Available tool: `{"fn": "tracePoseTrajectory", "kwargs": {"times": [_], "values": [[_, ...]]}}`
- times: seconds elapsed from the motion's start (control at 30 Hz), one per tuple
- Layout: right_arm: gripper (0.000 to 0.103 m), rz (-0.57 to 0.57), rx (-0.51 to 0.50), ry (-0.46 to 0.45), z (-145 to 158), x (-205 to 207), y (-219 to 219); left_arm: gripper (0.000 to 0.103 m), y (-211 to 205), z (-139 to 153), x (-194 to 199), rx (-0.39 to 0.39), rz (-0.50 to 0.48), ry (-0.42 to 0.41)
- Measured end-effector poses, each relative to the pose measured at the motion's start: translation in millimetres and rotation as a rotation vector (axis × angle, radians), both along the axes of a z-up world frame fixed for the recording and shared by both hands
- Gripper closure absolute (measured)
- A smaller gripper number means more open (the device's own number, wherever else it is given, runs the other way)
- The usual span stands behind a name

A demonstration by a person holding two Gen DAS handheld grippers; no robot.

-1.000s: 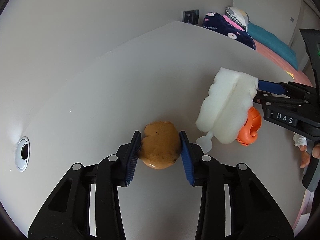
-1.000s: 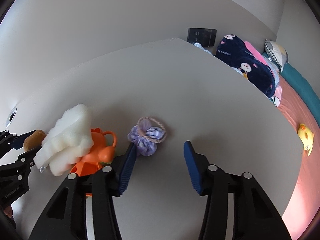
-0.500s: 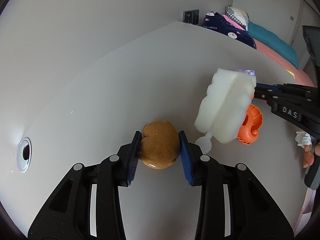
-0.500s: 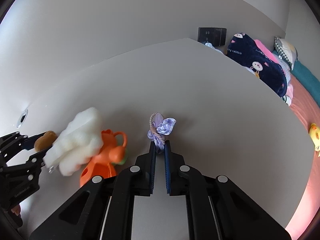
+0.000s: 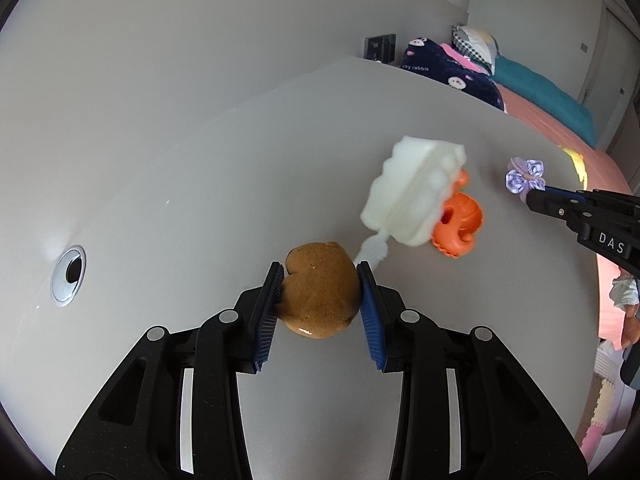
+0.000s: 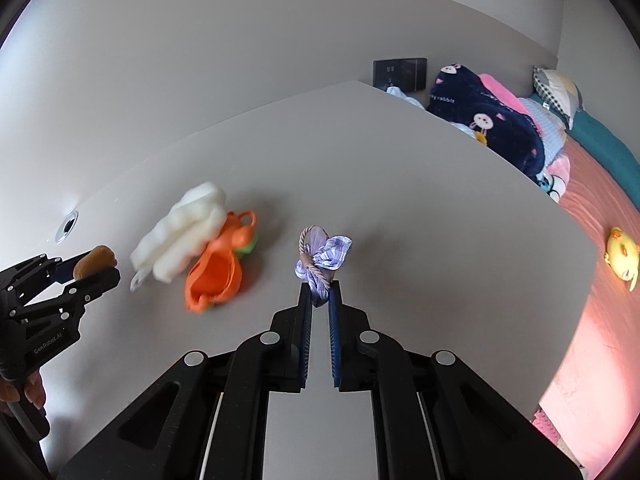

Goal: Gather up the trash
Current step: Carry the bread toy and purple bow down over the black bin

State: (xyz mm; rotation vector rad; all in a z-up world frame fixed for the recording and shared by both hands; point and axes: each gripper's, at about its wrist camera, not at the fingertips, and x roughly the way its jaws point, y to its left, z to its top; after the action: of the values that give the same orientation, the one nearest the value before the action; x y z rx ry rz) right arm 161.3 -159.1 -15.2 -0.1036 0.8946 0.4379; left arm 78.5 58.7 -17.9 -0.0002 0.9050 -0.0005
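Since a second ago, the right gripper [image 6: 318, 286] has closed on the lilac scrunchie [image 6: 322, 254] and carried it clear of the white foam block [image 6: 182, 230]; the left gripper [image 5: 320, 280], with its load, has drawn back from that block too.

Only the left wrist view shows the brown lump [image 5: 320, 300] whole: rounded, bun-like, heart-notched on top, glossy underneath, pinched between part-open blue pads just below the foam block. From the right wrist view it is a small brown tip at the far left.

Only the right wrist view shows the scrunchie closely: lilac striped cloth bunched around a twisted beige cord, its lower end squeezed between nearly meeting pads, to the right of the foam block. That view alone shows a yellow duck toy [image 6: 620, 256] on the pink bed [image 6: 592, 320].

An orange plastic toy [image 5: 456, 226] lies under the foam block on the white table [image 5: 240, 184].
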Motion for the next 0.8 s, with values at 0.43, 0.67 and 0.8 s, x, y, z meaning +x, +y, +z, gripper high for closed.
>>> {"fn": "tracePoseTrajectory", "kwargs": {"times": [0.43,0.67,0.8], "values": [[0.094,-0.033,0.009,-0.024,12.9,-47.2,-29.7,0.066,-42.4,16.0,-34.5,-0.007,-0.079,-0.029],[0.094,-0.071,0.016,-0.028,14.1,-73.7,-52.9,0.066,-75.3,18.2,-46.7,-0.013,-0.152,-0.036],[0.094,-0.101,0.022,-0.035,15.1,-91.7,-70.1,0.066,-98.3,18.5,-54.1,-0.009,-0.196,-0.039]]}}
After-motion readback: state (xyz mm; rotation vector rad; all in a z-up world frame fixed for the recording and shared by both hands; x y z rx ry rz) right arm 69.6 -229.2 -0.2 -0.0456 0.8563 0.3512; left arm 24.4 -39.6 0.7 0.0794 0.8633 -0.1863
